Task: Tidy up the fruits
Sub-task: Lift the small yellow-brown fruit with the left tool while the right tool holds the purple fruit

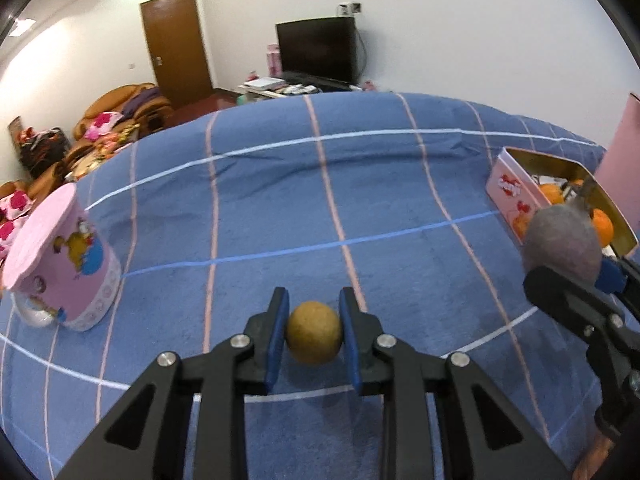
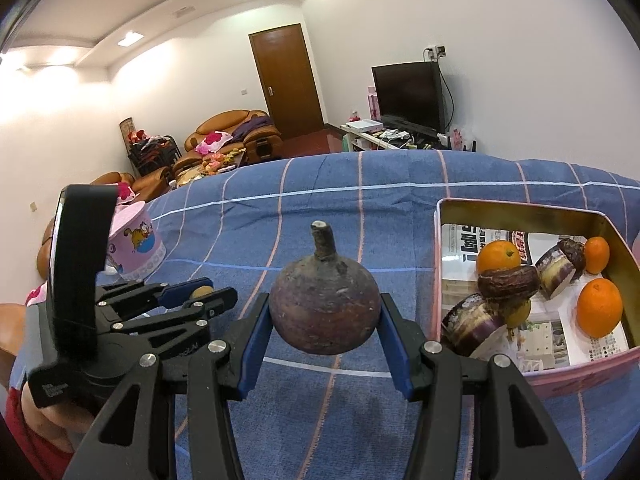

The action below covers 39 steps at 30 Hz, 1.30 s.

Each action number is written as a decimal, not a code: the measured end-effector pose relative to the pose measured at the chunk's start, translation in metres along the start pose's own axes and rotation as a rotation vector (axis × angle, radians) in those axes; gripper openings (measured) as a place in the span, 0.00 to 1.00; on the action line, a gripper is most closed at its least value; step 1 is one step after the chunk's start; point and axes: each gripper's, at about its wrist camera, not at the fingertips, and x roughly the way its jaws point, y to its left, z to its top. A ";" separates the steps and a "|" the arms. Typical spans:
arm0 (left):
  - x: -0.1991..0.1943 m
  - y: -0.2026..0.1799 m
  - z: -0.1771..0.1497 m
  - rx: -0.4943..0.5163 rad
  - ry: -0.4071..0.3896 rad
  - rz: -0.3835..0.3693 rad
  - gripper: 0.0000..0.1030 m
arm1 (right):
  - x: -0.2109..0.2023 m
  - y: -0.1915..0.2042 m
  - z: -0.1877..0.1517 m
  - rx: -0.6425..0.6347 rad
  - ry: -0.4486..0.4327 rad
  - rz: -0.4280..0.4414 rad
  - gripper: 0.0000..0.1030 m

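Observation:
My left gripper (image 1: 314, 330) is shut on a small round tan fruit (image 1: 314, 334), held just above the blue checked bedcover (image 1: 280, 200). In the right wrist view the same left gripper (image 2: 196, 294) shows at the left with the tan fruit (image 2: 201, 292) between its blue pads. My right gripper (image 2: 324, 320) is shut on a dark purple-brown round fruit (image 2: 324, 304) with its stem pointing up; the left wrist view shows that fruit (image 1: 562, 240) at the right edge. A pink tin box (image 2: 520, 206) at the right holds oranges (image 2: 600, 306) and cut purple fruit pieces (image 2: 472, 326) on newspaper.
A pink cartoon-printed cup (image 1: 60, 256) stands upside down on the cover at the left, also seen as the pink cup (image 2: 138, 246) behind the left gripper. Beyond the bed are brown sofas (image 2: 224, 128), a door (image 2: 288, 80) and a television (image 2: 410, 94).

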 end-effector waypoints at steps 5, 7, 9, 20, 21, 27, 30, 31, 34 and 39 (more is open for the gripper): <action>0.000 -0.003 -0.004 -0.012 0.013 0.069 0.27 | -0.003 0.006 -0.002 -0.016 -0.013 -0.015 0.52; -0.004 -0.005 -0.009 -0.013 0.004 0.090 0.27 | -0.005 0.008 -0.001 -0.022 -0.021 -0.020 0.52; -0.008 -0.008 -0.013 -0.011 -0.003 0.107 0.27 | -0.007 0.011 -0.002 -0.035 -0.031 -0.027 0.52; -0.028 -0.018 -0.025 -0.026 -0.039 0.157 0.27 | -0.023 0.017 -0.012 -0.064 -0.056 -0.044 0.52; -0.030 -0.017 -0.025 -0.033 -0.046 0.160 0.27 | -0.024 0.016 -0.013 -0.063 -0.057 -0.044 0.52; -0.044 -0.020 -0.034 -0.078 -0.075 0.177 0.27 | -0.036 0.016 -0.019 -0.079 -0.066 -0.047 0.52; -0.050 -0.023 -0.037 -0.098 -0.095 0.194 0.27 | -0.042 0.014 -0.020 -0.087 -0.072 -0.052 0.52; -0.052 -0.024 -0.038 -0.105 -0.100 0.199 0.27 | -0.043 0.014 -0.019 -0.088 -0.074 -0.053 0.52; -0.056 -0.028 -0.040 -0.120 -0.112 0.211 0.27 | -0.050 0.008 -0.023 -0.086 -0.075 -0.057 0.52; -0.059 -0.036 -0.044 -0.142 -0.117 0.208 0.27 | -0.058 -0.001 -0.025 -0.083 -0.080 -0.065 0.52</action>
